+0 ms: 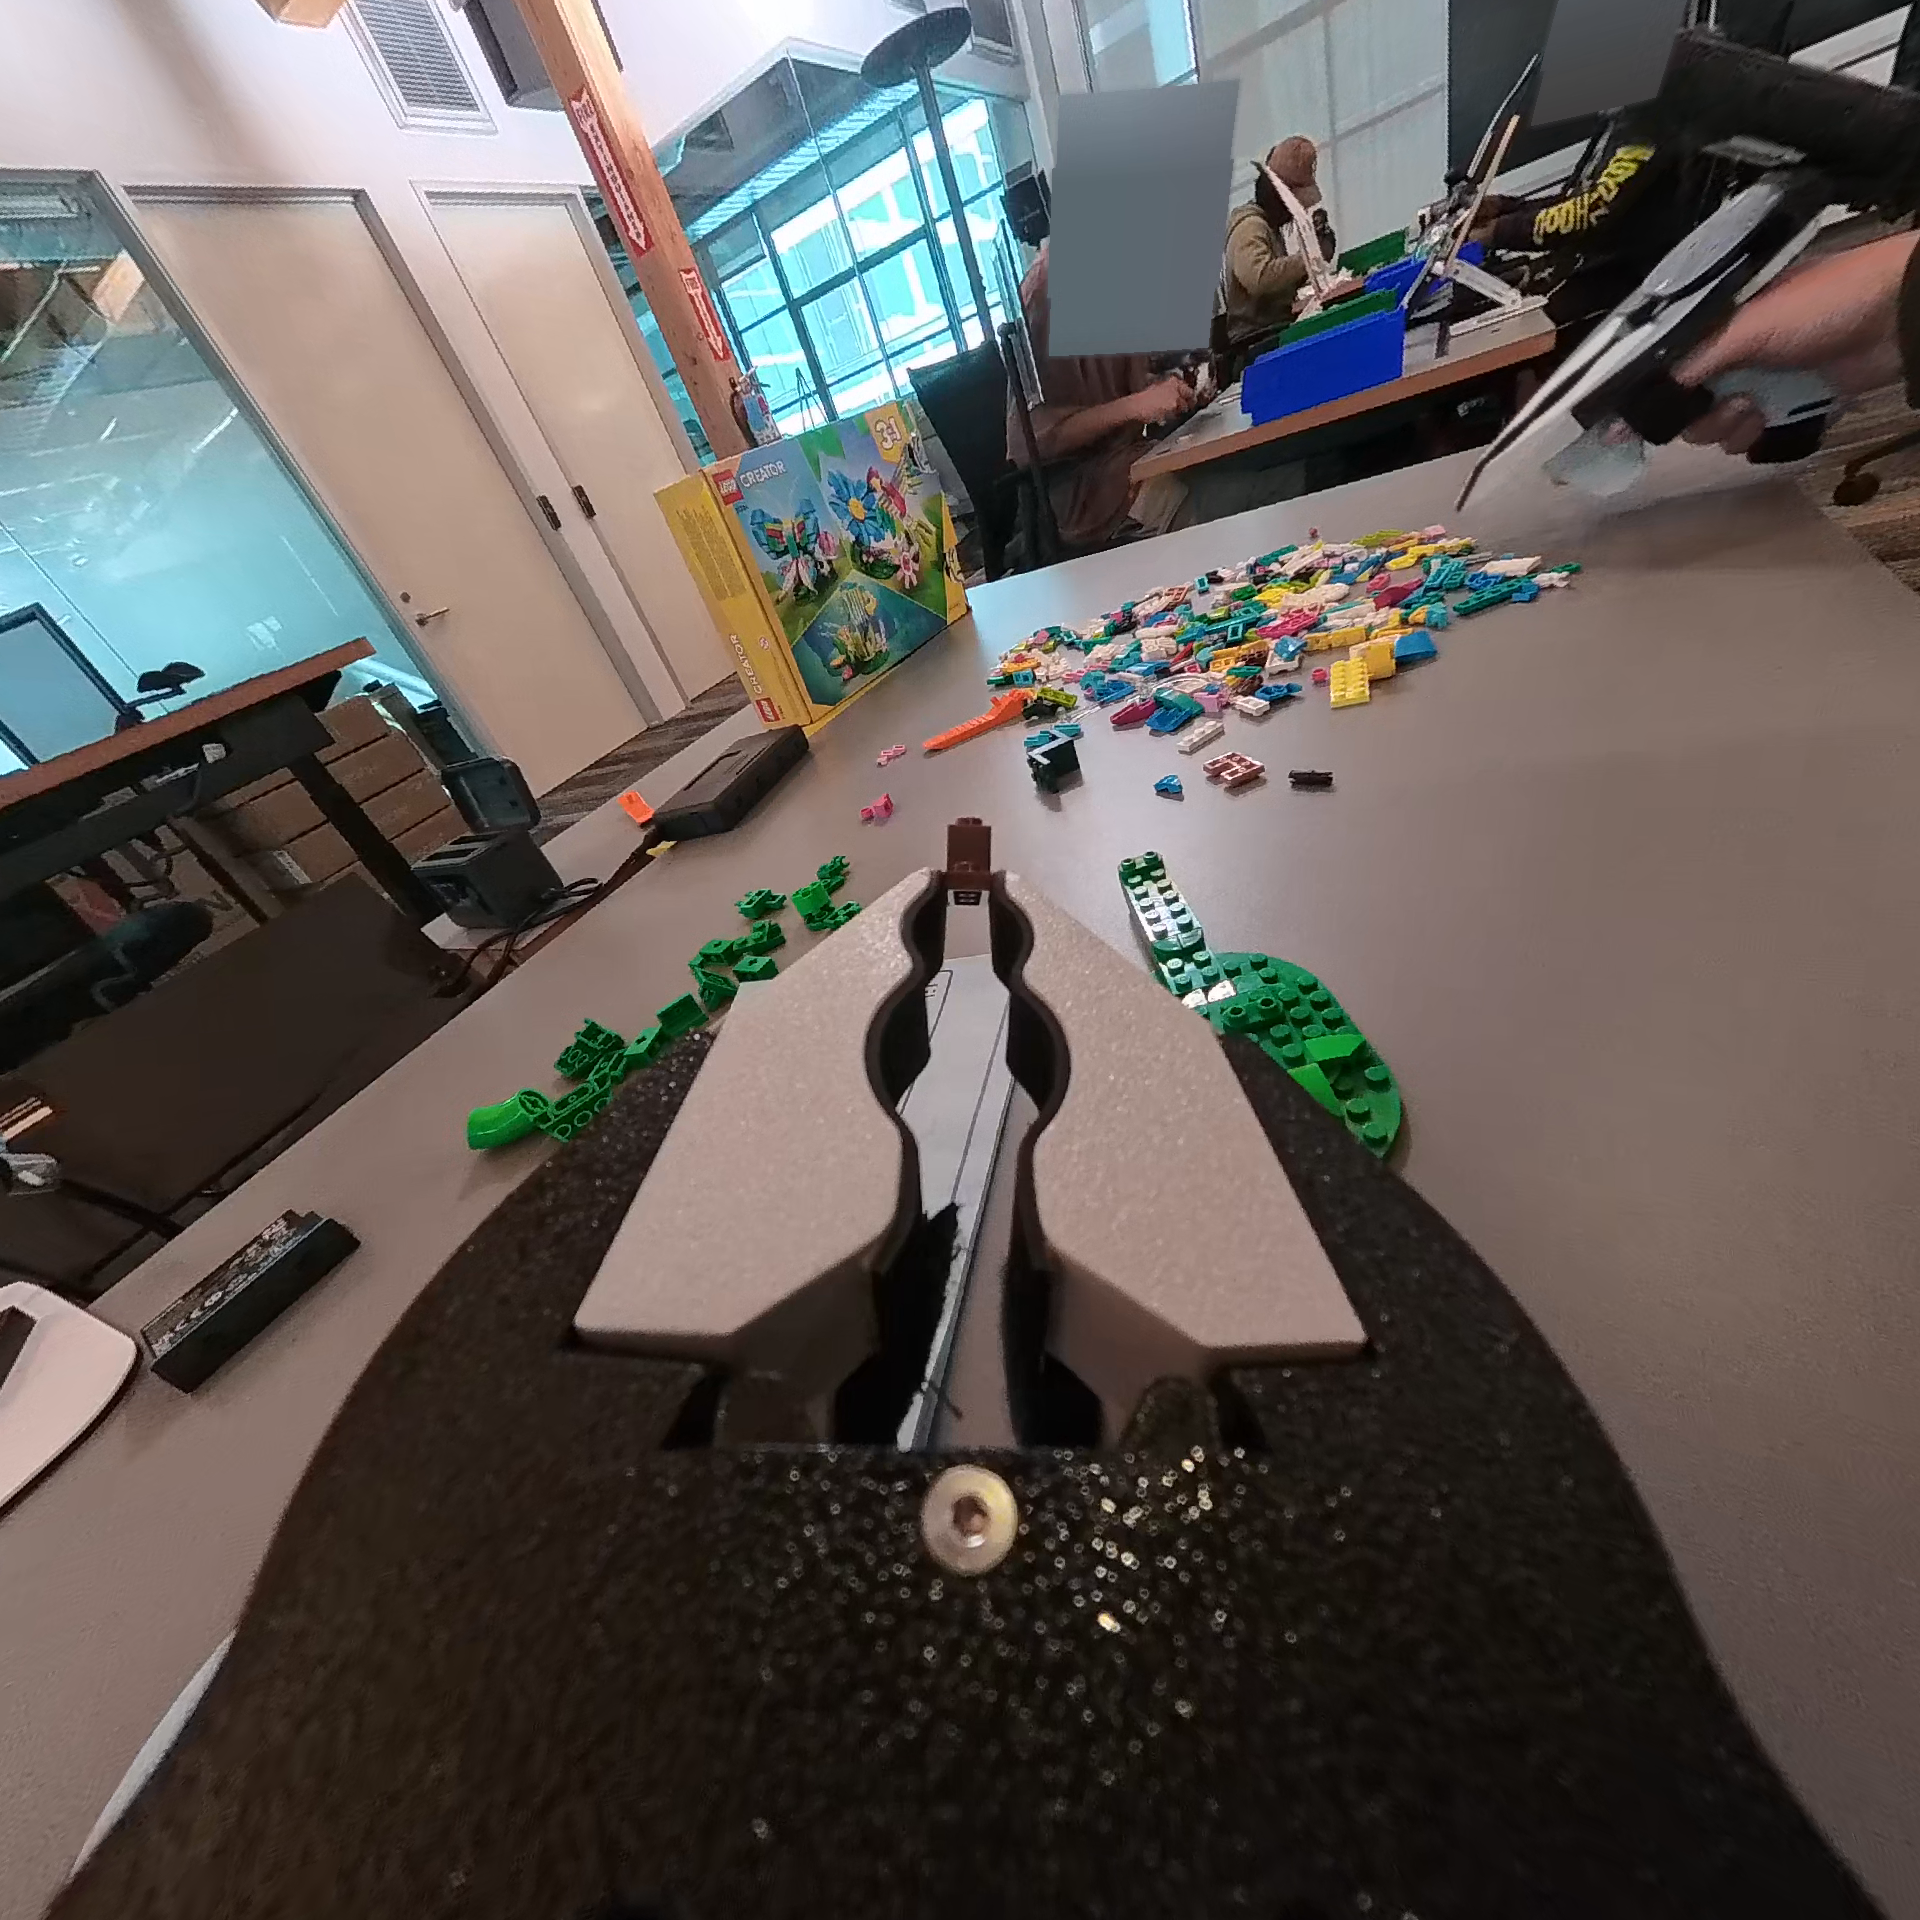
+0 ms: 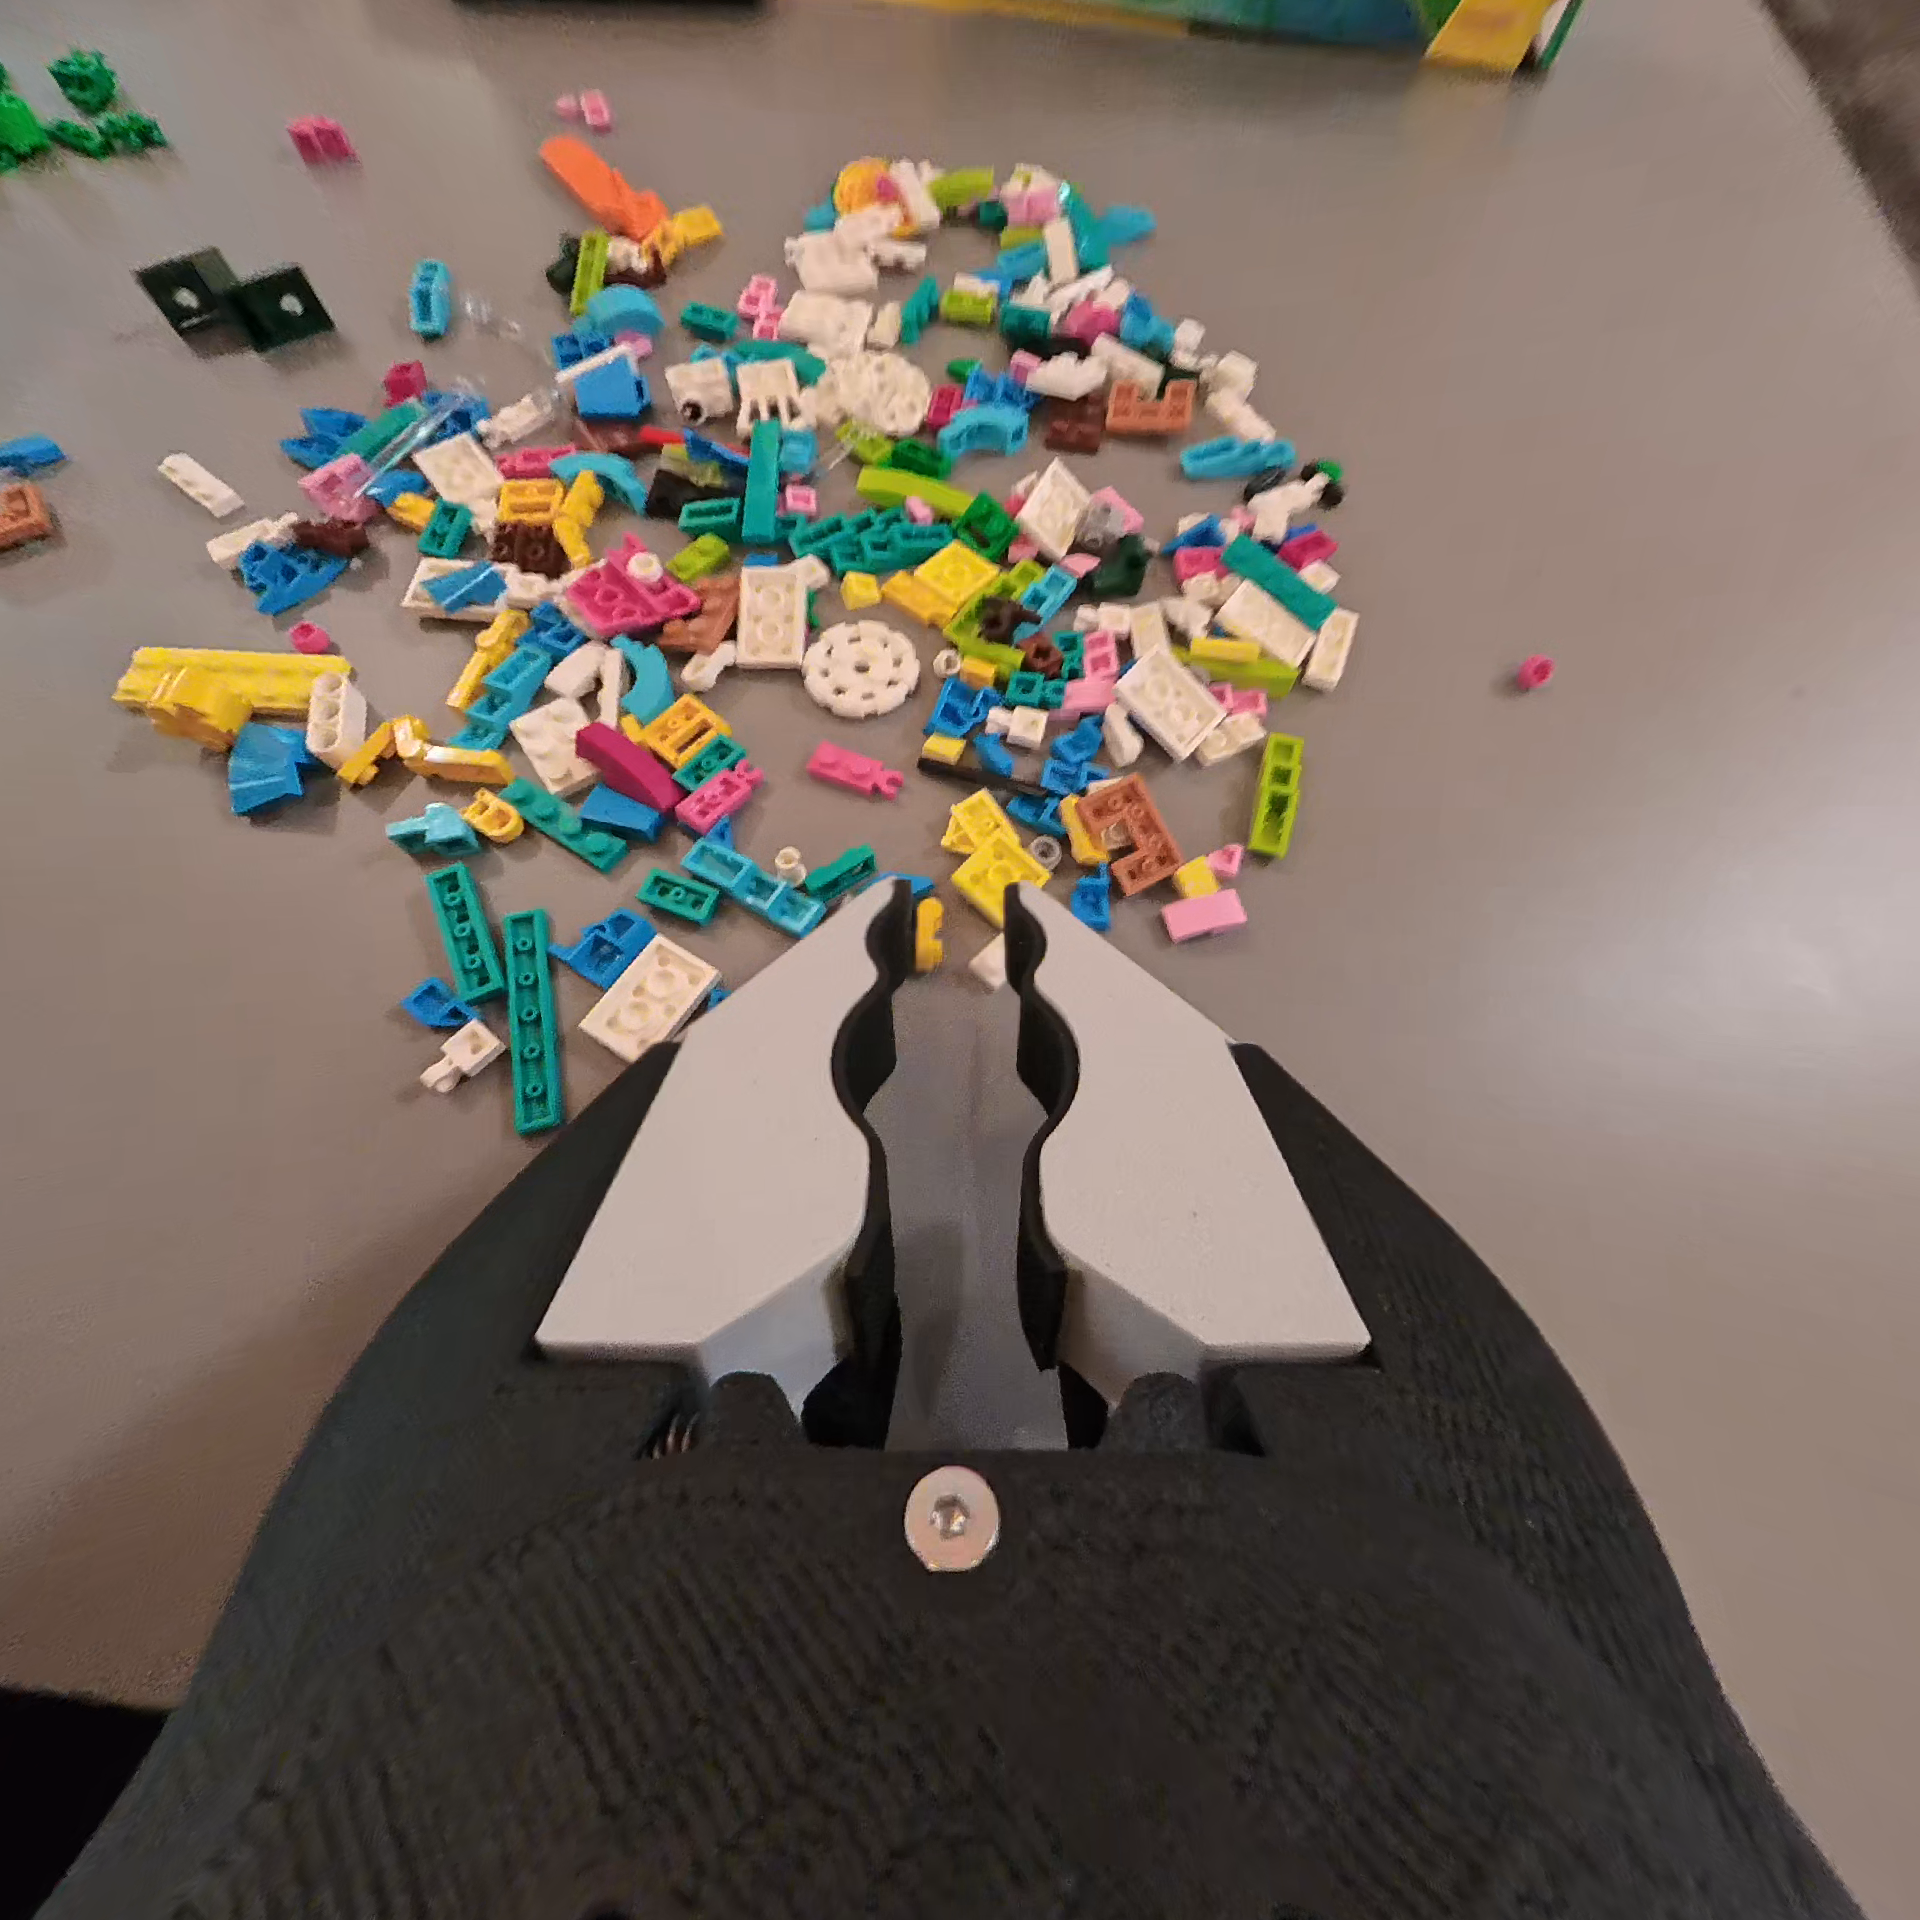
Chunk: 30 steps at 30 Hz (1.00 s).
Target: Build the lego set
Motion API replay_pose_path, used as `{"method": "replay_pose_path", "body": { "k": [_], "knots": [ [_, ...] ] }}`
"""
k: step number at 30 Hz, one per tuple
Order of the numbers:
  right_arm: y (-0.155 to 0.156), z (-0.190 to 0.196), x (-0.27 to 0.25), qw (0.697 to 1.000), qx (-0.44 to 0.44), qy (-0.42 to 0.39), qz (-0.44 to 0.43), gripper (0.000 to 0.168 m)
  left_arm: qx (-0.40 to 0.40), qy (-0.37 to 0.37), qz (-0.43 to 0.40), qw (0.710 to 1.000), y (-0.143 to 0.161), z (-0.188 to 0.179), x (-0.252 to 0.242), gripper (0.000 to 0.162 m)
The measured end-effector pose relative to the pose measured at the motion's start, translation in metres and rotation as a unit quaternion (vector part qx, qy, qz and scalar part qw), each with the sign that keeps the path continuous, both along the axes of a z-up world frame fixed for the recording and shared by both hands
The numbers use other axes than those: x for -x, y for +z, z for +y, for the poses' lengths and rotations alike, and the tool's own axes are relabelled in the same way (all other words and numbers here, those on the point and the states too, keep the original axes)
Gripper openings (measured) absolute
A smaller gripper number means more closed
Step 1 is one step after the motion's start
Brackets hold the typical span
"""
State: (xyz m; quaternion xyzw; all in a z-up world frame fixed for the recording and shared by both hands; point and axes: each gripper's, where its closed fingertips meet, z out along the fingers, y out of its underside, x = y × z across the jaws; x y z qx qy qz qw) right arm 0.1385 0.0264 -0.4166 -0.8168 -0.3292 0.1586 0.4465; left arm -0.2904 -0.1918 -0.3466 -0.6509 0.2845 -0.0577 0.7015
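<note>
My left gripper [image 1: 968, 883] is shut on a small brown brick [image 1: 968, 850] and holds it above the grey table [image 1: 1558, 1039]. A green plate assembly [image 1: 1283, 1023] lies just right of its fingers, and loose green pieces [image 1: 665, 1023] lie to the left. My right gripper [image 2: 956, 906] is open over the near edge of a pile of mixed coloured bricks [image 2: 831, 561]. A small yellow piece [image 2: 925, 928] shows between its fingers by the left one. The right gripper also shows in the left wrist view [image 1: 1481, 483], beyond the pile [image 1: 1268, 634].
The set's box [image 1: 821, 582] stands at the table's far left edge. An orange piece [image 1: 977, 724], a dark green small build [image 1: 1055, 758] and a black case [image 1: 732, 779] lie mid-table. A black block [image 1: 249, 1299] lies near left. People sit at a far table [image 1: 1351, 416]. The left gripper's tips are roughly 50 cm from the right gripper's. The black block [image 1: 249, 1299] lies around 25 cm away from my left fingertips.
</note>
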Motion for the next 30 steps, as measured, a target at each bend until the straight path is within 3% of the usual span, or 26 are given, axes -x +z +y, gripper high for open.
{"method": "replay_pose_path", "body": {
  "k": [12,17,20,24,30],
  "knots": [
    [0.028,0.019,-0.013,0.988,-0.141,-0.063,-0.003,0.017,-0.004,0.001,-0.002,1.000,0.001,-0.001,0.001,0.005],
    [0.066,0.031,-0.040,0.946,-0.282,-0.158,0.010,0.017,-0.023,0.021,-0.006,0.999,0.006,-0.001,0.007,0.006],
    [0.086,0.029,-0.045,0.915,-0.353,-0.194,0.019,0.018,-0.033,0.082,-0.024,0.996,0.018,0.002,0.012,0.006],
    [0.099,0.022,-0.036,0.879,-0.433,-0.193,-0.048,0.015,-0.041,0.045,-0.065,0.996,0.048,0.013,-0.041,0.005],
    [0.101,0.029,-0.020,0.855,-0.480,-0.164,-0.103,0.012,-0.093,-0.076,-0.089,0.989,0.085,0.049,-0.171,0.006]
  ]
}}
